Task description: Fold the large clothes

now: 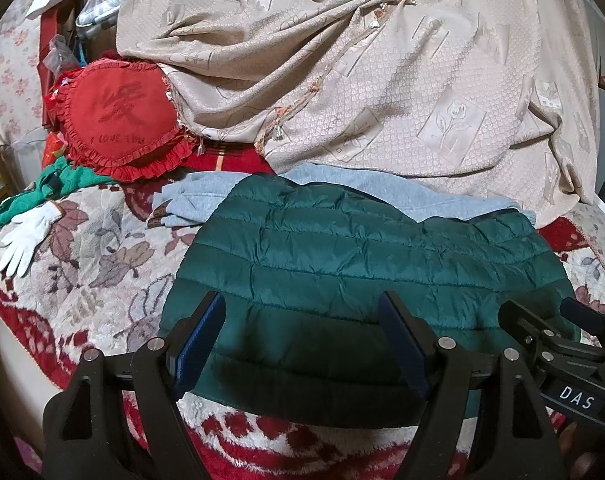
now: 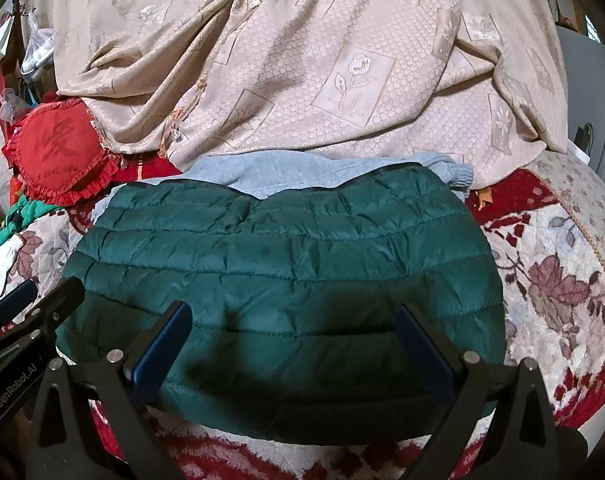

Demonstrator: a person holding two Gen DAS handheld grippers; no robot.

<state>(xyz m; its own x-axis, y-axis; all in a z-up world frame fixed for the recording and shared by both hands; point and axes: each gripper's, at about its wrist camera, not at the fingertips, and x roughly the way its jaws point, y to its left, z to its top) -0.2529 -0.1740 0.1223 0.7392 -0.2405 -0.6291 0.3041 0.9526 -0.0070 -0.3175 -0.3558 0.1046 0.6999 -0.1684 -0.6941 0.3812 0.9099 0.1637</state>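
A dark green quilted jacket (image 1: 362,256) lies folded flat on a floral blanket; it also shows in the right wrist view (image 2: 286,264). A light blue garment (image 1: 342,188) lies under its far edge, also seen in the right wrist view (image 2: 282,174). My left gripper (image 1: 302,308) is open and empty, hovering over the jacket's near left part. My right gripper (image 2: 294,320) is open and empty over the jacket's near middle. The right gripper appears at the right edge of the left wrist view (image 1: 558,320). The left gripper appears at the left edge of the right wrist view (image 2: 34,300).
A large beige patterned cloth (image 1: 382,80) is heaped behind the jacket. A red heart-shaped frilled cushion (image 1: 118,120) lies at the back left. A green garment (image 1: 54,188) and a white glove (image 1: 26,236) lie at the left. The red and cream floral blanket (image 2: 550,264) extends to the right.
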